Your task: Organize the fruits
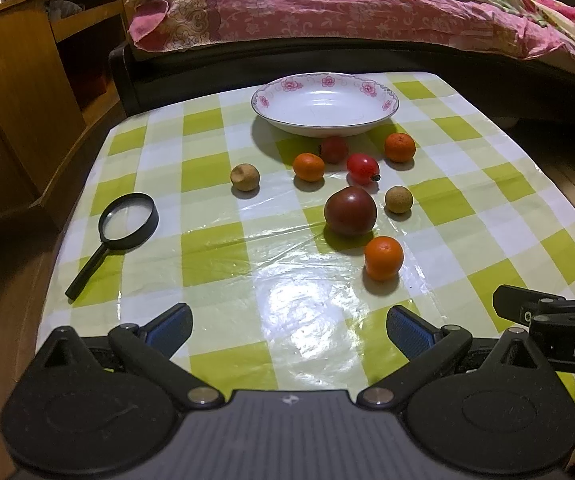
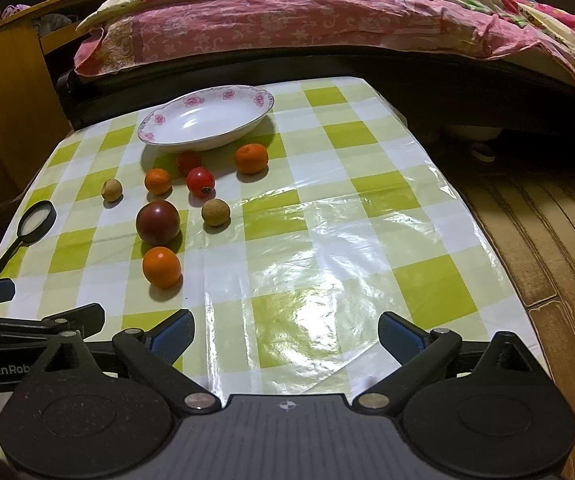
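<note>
Left wrist view: the left gripper [image 1: 289,330] at the bottom has its jaws spread wide and empty; the fruits [image 1: 350,211] lie scattered mid-frame on the table [image 1: 207,216], below the empty plate [image 1: 324,104]; a magnifying glass [image 1: 127,218] lies at left.

Right wrist view: the right gripper [image 2: 286,330] likewise has its jaws apart and empty; the fruits [image 2: 157,221] sit left of centre, the plate [image 2: 206,118] above them.

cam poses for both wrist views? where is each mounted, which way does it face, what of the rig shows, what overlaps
Left wrist: on the left gripper, low at the near table edge, facing the bed; its open blue-padded fingers frame the bottom, the right gripper's tip enters at the right edge.
Right wrist: on the right gripper, beside it to the right, same heading; open fingers below, the left gripper's tip at the left edge.
Shared: white floral-rimmed dish, large dark red tomato, black magnifying glass, green-checked tablecloth.
</note>
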`<action>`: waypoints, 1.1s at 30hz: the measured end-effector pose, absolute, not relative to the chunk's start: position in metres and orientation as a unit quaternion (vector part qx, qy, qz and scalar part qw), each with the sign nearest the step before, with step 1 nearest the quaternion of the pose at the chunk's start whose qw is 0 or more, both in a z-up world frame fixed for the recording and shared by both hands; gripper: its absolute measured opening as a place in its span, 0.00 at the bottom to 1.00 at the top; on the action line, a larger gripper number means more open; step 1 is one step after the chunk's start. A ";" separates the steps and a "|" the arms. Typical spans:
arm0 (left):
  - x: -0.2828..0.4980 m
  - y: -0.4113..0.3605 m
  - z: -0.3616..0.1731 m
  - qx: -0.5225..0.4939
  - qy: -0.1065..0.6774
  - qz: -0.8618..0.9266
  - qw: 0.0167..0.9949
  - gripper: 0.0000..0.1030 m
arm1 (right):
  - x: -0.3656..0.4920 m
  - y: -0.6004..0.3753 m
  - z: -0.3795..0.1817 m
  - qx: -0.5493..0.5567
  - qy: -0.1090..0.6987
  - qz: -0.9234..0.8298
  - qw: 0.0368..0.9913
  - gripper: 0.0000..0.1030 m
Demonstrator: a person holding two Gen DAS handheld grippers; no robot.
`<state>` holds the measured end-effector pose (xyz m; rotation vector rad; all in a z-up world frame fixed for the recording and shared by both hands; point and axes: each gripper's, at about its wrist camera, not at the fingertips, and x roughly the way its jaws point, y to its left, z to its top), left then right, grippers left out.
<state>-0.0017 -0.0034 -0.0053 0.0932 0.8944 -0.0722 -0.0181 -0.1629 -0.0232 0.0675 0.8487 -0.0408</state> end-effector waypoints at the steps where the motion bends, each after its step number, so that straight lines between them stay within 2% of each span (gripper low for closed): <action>1: -0.002 -0.003 -0.005 0.045 0.432 -0.035 0.900 1.00 | -0.018 -0.163 -0.023 0.033 0.412 -0.019 0.910 0.91; 14: -0.001 0.004 -0.006 0.041 0.432 -0.034 0.900 1.00 | -0.014 -0.157 -0.024 0.034 0.416 0.008 0.909 0.85; 22: 0.002 0.013 -0.009 0.043 0.443 -0.029 0.895 1.00 | -0.002 -0.141 -0.024 0.014 0.423 0.068 0.904 0.68; 26: 0.012 0.018 -0.011 0.044 0.455 -0.034 0.889 0.96 | 0.010 -0.131 -0.021 0.004 0.419 0.105 0.902 0.65; 32: 0.025 0.028 -0.013 0.064 0.458 -0.036 0.886 0.94 | 0.031 -0.117 -0.024 0.001 0.431 0.157 0.889 0.51; 33: 0.027 0.032 -0.015 0.060 0.464 -0.038 0.883 0.94 | 0.034 -0.114 -0.026 -0.004 0.434 0.163 0.886 0.46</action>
